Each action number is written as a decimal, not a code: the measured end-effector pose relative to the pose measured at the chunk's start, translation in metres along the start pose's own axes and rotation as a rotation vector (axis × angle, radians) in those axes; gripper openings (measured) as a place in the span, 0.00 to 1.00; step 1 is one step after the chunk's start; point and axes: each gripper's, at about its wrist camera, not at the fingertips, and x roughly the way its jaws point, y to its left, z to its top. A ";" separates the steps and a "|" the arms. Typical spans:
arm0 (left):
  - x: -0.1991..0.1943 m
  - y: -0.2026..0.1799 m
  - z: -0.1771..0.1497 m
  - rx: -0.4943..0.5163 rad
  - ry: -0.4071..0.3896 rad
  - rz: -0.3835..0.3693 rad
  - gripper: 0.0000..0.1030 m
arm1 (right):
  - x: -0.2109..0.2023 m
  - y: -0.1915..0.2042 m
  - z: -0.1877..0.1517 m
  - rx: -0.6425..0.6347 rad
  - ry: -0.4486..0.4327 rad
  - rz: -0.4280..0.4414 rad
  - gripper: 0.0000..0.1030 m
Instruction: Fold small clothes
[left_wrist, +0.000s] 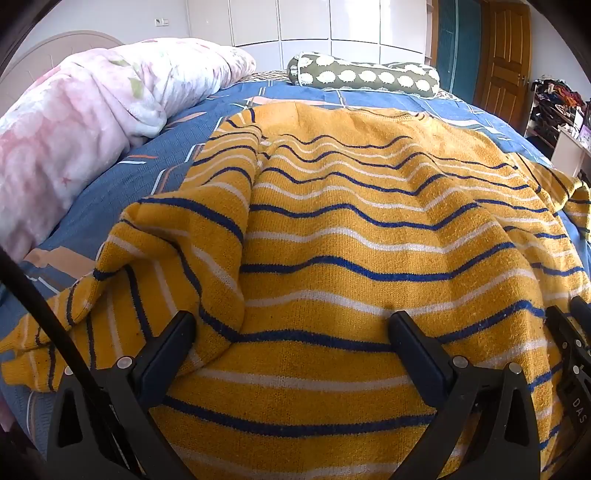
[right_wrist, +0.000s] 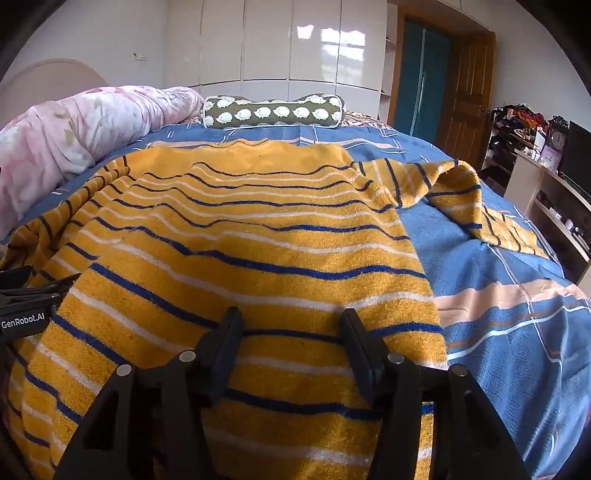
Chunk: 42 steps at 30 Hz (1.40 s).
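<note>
A yellow knit sweater (left_wrist: 351, 221) with blue and white stripes lies spread on the blue bed cover (left_wrist: 110, 184), hem toward me. My left gripper (left_wrist: 291, 325) is open, its fingers resting over the hem near the left sleeve (left_wrist: 122, 280), which lies bunched at the left. My right gripper (right_wrist: 291, 321) is open over the hem near the sweater's (right_wrist: 240, 229) right edge. The right sleeve (right_wrist: 465, 199) lies out to the right on the cover (right_wrist: 517, 314). Each gripper shows at the edge of the other's view.
A pink floral duvet (left_wrist: 81, 122) is heaped at the left of the bed. A green bolster pillow with sheep (left_wrist: 365, 75) lies at the far side. White wardrobes, a wooden door (right_wrist: 469, 99) and a cluttered shelf (right_wrist: 554, 177) stand beyond.
</note>
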 end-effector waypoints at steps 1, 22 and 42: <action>0.000 0.000 0.000 0.000 0.000 0.000 1.00 | 0.000 0.001 0.000 -0.001 0.000 -0.003 0.57; 0.000 0.000 -0.001 0.001 -0.003 0.000 1.00 | -0.001 0.004 0.000 -0.010 0.015 -0.033 0.62; 0.000 0.001 0.000 0.001 -0.006 0.000 1.00 | -0.001 0.005 -0.002 -0.014 0.016 -0.057 0.65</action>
